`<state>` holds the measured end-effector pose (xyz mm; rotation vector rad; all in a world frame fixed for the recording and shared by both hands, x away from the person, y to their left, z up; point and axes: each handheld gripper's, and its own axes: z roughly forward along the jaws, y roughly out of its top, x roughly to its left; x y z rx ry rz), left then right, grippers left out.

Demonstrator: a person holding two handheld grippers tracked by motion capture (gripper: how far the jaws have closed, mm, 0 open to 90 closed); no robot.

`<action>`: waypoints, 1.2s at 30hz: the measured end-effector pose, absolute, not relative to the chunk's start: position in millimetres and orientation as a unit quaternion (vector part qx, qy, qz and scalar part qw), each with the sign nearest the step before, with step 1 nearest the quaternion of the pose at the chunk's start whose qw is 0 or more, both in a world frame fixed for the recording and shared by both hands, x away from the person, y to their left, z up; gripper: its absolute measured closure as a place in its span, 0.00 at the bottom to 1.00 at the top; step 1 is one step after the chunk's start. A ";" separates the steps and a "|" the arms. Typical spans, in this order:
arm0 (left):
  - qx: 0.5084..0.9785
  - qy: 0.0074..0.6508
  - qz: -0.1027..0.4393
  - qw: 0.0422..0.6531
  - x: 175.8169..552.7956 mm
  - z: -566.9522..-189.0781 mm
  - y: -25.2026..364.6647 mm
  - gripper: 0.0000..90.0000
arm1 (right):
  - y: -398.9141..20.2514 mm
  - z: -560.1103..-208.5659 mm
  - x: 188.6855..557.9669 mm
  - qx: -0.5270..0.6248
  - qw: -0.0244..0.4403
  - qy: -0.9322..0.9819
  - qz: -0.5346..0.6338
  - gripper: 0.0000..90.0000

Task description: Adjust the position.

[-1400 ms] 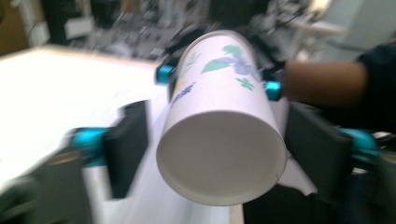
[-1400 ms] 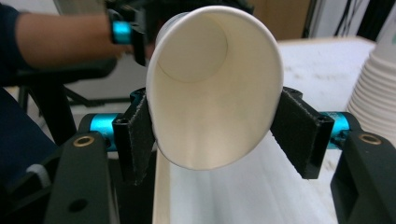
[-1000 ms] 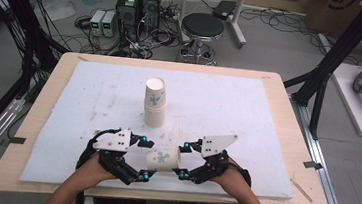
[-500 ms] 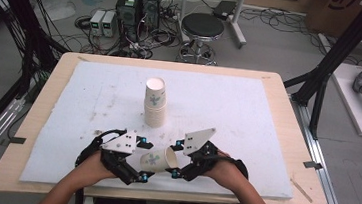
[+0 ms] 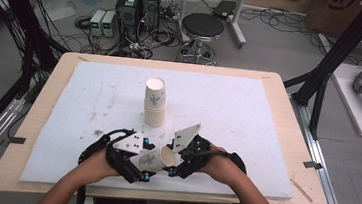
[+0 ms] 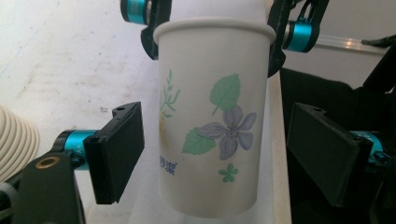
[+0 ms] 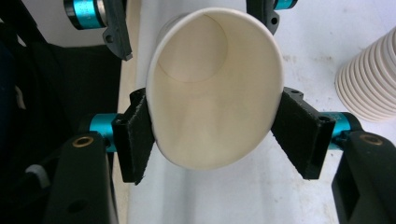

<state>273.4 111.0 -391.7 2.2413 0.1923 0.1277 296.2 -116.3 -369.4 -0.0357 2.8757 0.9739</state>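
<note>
A flowered paper cup (image 5: 156,158) lies tilted between both grippers at the near edge of the white mat. My right gripper (image 5: 173,160) is shut on the cup (image 7: 215,93) near its rim, and its pads (image 7: 133,140) squeeze the mouth into an oval. My left gripper (image 5: 139,164) is around the cup's (image 6: 212,126) lower half. Its pads (image 6: 119,149) stand a little off the cup wall on both sides; these jaws have just been closing with the cup between them. A stack of paper cups (image 5: 155,102) stands upright mid-mat, beyond the grippers.
The white foam mat (image 5: 238,112) covers most of the wooden table (image 5: 292,123). The cup stack (image 7: 369,79) is close to the grippers, also at the edge (image 6: 16,140) of the left gripper view. A stool (image 5: 202,31) and cables lie beyond the table.
The right gripper has carried the cup left and up, tilting it mouth-up toward the right. The left jaws have narrowed around the cup's base; the left hand has stayed put.
</note>
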 end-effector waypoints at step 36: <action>0.901 0.084 0.011 0.426 280.5 -395.1 100.0 0.37 | -98.2 -357.5 293.4 -0.036 0.042 0.957 0.284 0.31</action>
